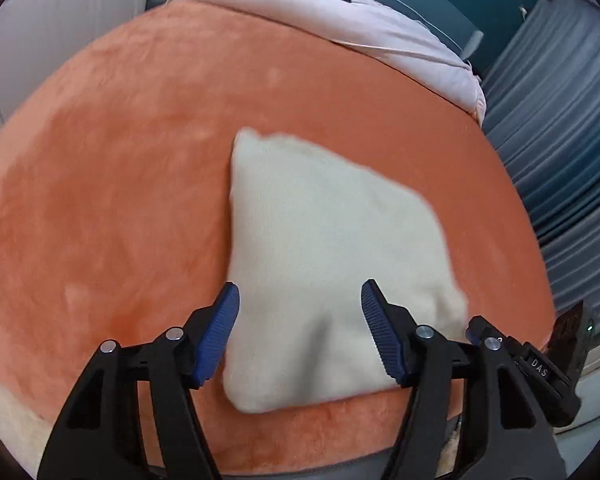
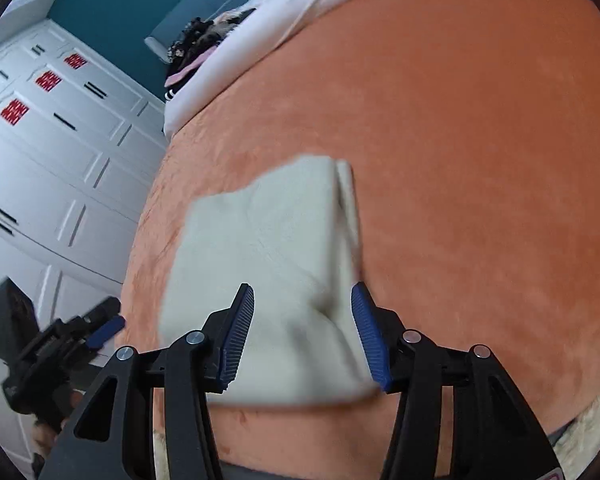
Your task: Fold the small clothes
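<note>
Left wrist view: left gripper (image 1: 300,334) jaws are spread above the folded cream cloth (image 1: 324,264), centre frame, laid flat on the orange blanket (image 1: 120,160); right gripper (image 2: 303,334) is likewise spread, nothing pinched.

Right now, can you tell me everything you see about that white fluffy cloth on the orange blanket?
The cream cloth looks soft and fuzzy, like fleece. It is folded into a flat, roughly square bundle, with layered edges showing along one side in the right wrist view. It lies flat on the orange blanket, near its front edge. Both grippers hang open above its near edge, and neither one pinches it.
</note>
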Action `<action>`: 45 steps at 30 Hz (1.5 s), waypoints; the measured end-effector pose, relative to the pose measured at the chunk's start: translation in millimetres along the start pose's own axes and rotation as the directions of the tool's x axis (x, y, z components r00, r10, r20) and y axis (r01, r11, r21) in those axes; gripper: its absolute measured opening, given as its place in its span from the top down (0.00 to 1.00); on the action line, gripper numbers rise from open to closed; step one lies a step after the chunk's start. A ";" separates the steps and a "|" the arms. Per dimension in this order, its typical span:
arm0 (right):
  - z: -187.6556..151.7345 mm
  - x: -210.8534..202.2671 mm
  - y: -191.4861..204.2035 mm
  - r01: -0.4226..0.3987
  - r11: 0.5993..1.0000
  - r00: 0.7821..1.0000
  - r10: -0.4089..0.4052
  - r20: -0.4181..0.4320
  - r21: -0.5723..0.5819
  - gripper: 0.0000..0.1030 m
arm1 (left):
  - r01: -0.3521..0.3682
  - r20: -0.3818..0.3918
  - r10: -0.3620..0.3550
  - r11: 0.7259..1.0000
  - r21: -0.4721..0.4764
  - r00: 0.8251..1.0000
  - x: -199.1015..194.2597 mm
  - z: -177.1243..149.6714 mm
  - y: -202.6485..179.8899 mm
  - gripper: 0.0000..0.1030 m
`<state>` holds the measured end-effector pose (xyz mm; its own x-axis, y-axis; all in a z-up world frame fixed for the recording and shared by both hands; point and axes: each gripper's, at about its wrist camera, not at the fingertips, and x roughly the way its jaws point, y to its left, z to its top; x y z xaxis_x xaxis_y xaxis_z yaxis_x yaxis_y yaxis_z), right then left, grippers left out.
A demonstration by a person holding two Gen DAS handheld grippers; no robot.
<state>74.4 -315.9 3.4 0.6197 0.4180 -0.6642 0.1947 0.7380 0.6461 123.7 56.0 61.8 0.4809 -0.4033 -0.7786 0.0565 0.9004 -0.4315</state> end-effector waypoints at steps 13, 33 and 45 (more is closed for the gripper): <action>21.1 82.4 3.2 0.021 0.999 0.989 -0.025 -0.144 -0.025 0.24 | 0.053 -0.032 -0.058 0.991 -0.123 0.998 55.6 -12.3 25.8 0.17; 18.5 11.0 13.6 0.088 0.988 0.996 -0.091 -0.013 -0.125 0.45 | -0.106 0.011 0.105 0.990 0.098 0.994 36.8 -26.0 -18.7 0.36; 25.7 27.0 81.2 0.166 0.905 0.986 -0.157 0.057 -0.391 0.79 | -0.162 0.019 0.161 0.981 0.108 0.987 28.1 -33.6 -23.1 0.36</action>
<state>126.5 -258.4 47.6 0.6236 0.2664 -0.7350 -0.0183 0.9449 0.3270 106.4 18.4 34.7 0.4999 -0.2500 -0.8292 0.0722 0.9661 -0.2477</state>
